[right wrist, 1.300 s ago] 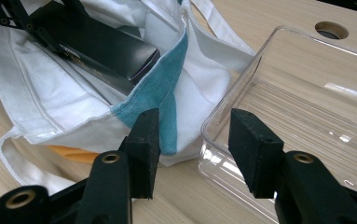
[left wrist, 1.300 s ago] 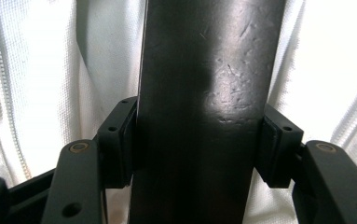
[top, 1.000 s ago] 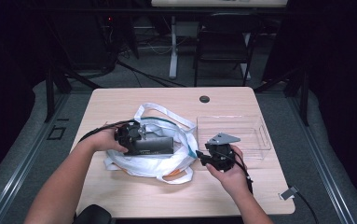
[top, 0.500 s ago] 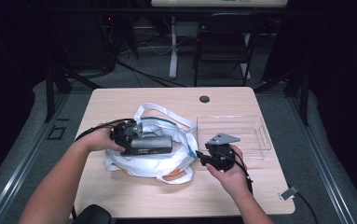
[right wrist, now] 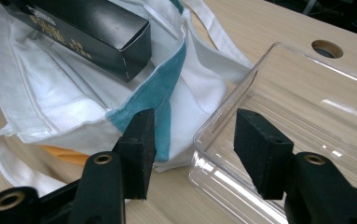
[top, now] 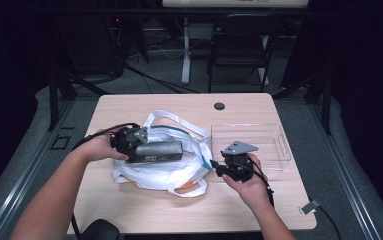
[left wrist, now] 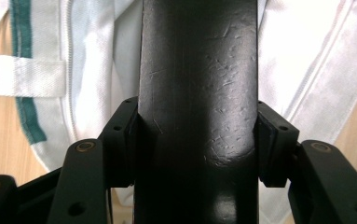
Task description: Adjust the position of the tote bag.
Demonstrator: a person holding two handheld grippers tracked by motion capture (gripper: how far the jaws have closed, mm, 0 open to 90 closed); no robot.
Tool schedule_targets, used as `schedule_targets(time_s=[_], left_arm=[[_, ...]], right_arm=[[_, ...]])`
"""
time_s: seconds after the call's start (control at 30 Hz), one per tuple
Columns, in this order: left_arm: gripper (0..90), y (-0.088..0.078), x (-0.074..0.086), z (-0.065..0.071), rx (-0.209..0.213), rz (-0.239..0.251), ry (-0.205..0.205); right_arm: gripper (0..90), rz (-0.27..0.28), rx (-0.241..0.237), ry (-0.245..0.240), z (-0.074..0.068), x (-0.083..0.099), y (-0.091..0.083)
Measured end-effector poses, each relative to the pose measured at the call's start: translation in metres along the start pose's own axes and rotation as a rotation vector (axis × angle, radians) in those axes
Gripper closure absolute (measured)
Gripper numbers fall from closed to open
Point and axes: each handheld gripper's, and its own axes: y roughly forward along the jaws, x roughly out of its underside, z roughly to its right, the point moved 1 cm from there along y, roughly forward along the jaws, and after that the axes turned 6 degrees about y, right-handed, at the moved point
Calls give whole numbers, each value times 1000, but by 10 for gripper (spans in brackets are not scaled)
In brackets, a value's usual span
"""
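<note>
In the left gripper view the long black rectangular cardboard box [left wrist: 197,93] ran off the frame top and bottom, its scuffed matte face clamped between the left tool's [left wrist: 197,140] pads above the white cloth bag with a teal stripe [top: 179,170]. An orange thing under the bag barely showed. The right tool [right wrist: 192,140], nothing between its jaws, had just been opening beside the clear plastic tray [right wrist: 306,93] on the bench [top: 129,107].

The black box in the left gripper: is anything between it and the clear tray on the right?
The black box is clamped in the left gripper above the white bag. Toward the clear tray lie just the bag's rim and handles, low on the table. The right gripper, open, hovers at the tray's near corner.
</note>
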Motion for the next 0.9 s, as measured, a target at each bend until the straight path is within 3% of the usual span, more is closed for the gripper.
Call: schedule_targets(time_s=[0.13,0.57,0.8,0.9], left_arm=[[435,-6,0,1,-7,7,0],[435,-24,-6,7,-23,39,10],[434,-34,-8,8,-34,62,4],[434,-39,-9,8,-36,77,0]], right_arm=[[466,-13,-27,7,1,-2,0],[400,-24,-44,-52,2,-11,-2],[393,-26,-53,-124,5,-22,-9],[400,-22,-70,-128,8,-30,-13]])
